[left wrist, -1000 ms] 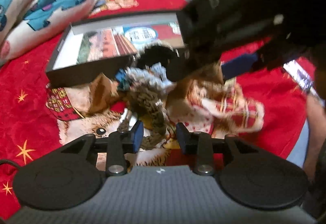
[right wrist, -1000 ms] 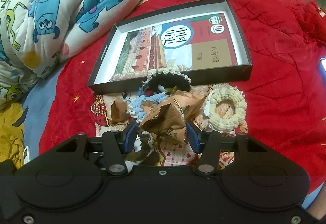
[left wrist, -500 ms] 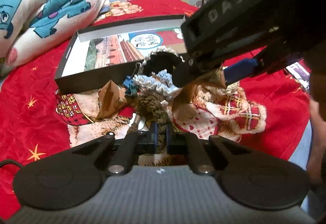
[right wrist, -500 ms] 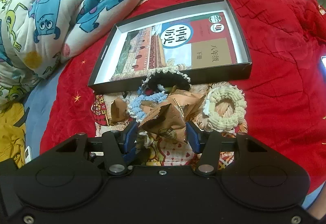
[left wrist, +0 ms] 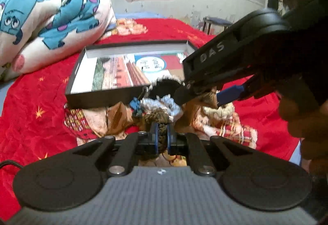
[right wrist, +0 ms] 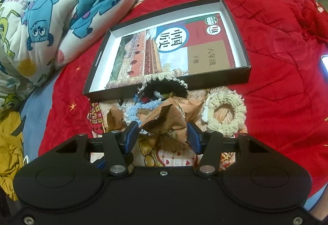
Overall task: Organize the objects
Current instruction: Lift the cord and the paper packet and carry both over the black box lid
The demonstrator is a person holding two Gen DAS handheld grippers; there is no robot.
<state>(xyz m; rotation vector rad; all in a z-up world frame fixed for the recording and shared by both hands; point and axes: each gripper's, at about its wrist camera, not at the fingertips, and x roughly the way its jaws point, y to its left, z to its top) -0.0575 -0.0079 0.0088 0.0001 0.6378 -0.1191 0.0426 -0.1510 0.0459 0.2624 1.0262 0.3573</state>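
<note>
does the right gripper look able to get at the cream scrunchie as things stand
Probably not yet: the right gripper is shut on a brown snack packet, so its fingers are occupied. The cream scrunchie itself lies uncovered just beside it.

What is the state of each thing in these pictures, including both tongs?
Left tongs: shut on the olive-brown scrunchie.
Right tongs: closed on the brown snack packet, crumpled.
Black box: open, no lid, a book flat inside.
Cream scrunchie: lying loose, untouched.
Black scrunchie: leaning on the box's front wall.
Blue scrunchie: partly under the packet.
</note>
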